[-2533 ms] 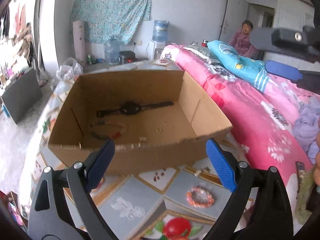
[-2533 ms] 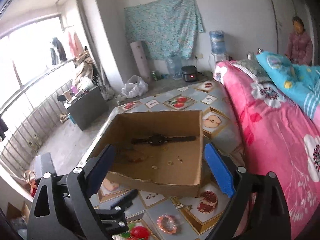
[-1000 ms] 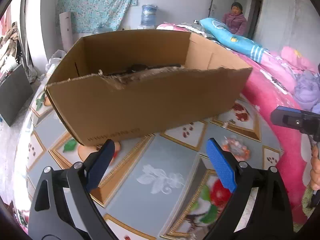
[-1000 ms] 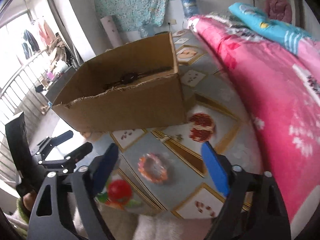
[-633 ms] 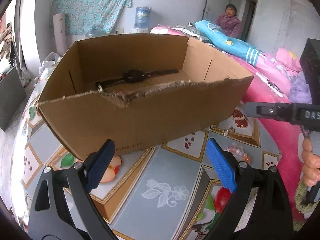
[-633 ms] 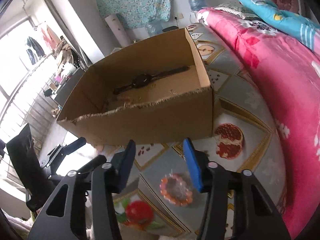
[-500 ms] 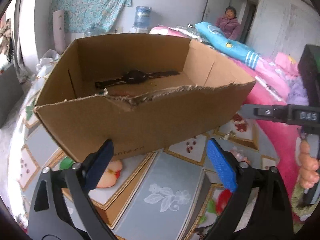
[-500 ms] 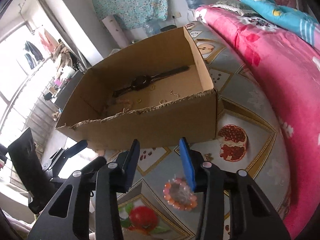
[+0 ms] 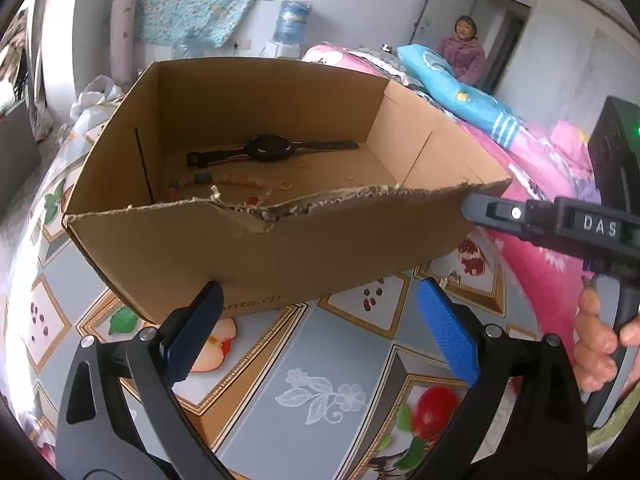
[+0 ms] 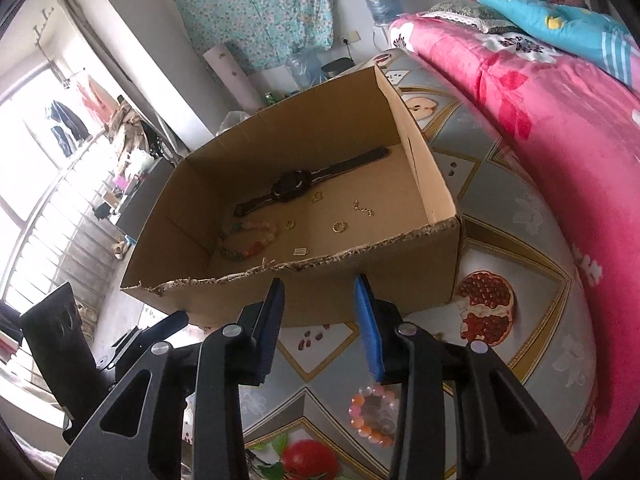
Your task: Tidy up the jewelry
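Right gripper (image 10: 318, 312) jaws just narrowed, empty, w/ bracelet (image 10: 374, 416) below

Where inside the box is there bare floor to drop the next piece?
In the cardboard box, bare floor lies along the right wall, right of the gold chain, and in the back-left corner behind the black watch. The front-left is crowded: the bead bracelet, gold rings and a small tag.
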`<action>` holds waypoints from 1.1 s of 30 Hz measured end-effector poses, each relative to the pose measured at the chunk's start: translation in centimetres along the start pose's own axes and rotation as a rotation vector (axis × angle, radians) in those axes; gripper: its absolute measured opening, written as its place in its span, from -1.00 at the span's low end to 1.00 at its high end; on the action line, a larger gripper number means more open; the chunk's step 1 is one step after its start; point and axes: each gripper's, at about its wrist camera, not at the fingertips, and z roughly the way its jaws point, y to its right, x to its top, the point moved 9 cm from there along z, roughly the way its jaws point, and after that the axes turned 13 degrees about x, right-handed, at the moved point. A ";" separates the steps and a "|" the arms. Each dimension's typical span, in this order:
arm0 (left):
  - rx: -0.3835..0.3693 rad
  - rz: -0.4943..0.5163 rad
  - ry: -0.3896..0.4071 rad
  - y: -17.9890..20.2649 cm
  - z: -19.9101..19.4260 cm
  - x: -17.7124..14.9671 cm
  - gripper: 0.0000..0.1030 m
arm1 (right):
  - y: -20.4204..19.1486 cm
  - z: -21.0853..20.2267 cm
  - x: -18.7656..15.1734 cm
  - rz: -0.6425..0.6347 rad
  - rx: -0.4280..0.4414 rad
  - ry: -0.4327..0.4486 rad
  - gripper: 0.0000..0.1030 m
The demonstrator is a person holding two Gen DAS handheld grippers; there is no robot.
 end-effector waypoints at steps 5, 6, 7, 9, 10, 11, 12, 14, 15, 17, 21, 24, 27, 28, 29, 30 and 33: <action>0.019 -0.014 0.002 -0.2 0.1 -0.1 0.81 | 0.1 -0.1 0.1 0.007 0.032 0.008 -0.31; 0.025 -0.015 0.004 -0.2 0.1 -0.1 0.81 | 0.1 -0.1 0.1 0.001 0.034 0.009 -0.31; 0.033 -0.016 0.008 -0.2 0.1 -0.2 0.81 | 0.0 -0.1 0.1 -0.008 0.035 0.011 -0.31; 0.063 -0.011 0.009 0.0 0.2 -0.2 0.81 | -0.1 -0.1 0.0 -0.021 0.041 0.014 -0.31; 0.076 -0.011 0.009 0.0 0.3 -0.2 0.81 | 0.0 -0.1 -0.1 -0.026 0.043 0.016 -0.31; 0.085 -0.015 0.007 0.2 0.4 -0.3 0.81 | 0.0 -0.1 -0.1 -0.033 0.042 0.017 -0.31; 0.092 -0.019 0.007 0.2 0.4 -0.2 0.82 | 0.0 -0.2 0.0 -0.051 0.028 0.022 -0.31; 0.107 -0.025 0.008 0.4 0.5 -0.1 0.81 | 0.0 -0.3 0.2 -0.074 0.020 0.030 -0.31; 0.114 -0.032 0.007 0.4 0.5 -0.1 0.82 | 0.0 -0.4 0.3 -0.079 0.022 0.033 -0.31; 0.133 -0.050 0.016 0.5 0.3 0.0 0.81 | 0.1 -0.5 0.6 -0.085 0.028 0.044 -0.30; 0.206 -0.052 0.044 0.2 -0.3 -0.2 0.81 | 0.7 -2.0 0.4 -0.094 0.035 0.082 -0.29; 0.226 -0.054 0.013 0.4 -0.3 -1.4 0.82 | 1.8 -3.3 -1.2 -0.090 0.010 0.073 -0.04; 0.241 -0.028 -0.035 1.0 0.5 -3.0 0.82 | 4.0 -4.1 -2.9 -0.069 -0.077 0.033 0.16; 0.249 -0.018 -0.051 1.2 0.8 -3.4 0.82 | 4.7 -4.2 -3.4 -0.061 -0.106 0.019 0.20; 0.256 -0.008 -0.067 1.3 1.1 -3.8 0.82 | 5.7 -4.3 -4.0 -0.047 -0.151 -0.009 0.29; 0.265 0.004 -0.083 1.5 1.5 -4.3 0.82 | 6.3 -4.4 -4.4 -0.035 -0.180 -0.032 0.31; 0.290 0.014 -0.107 1.3 2.3 -4.7 0.82 | 7.2 -5.0 -4.7 -0.034 -0.253 -0.059 0.53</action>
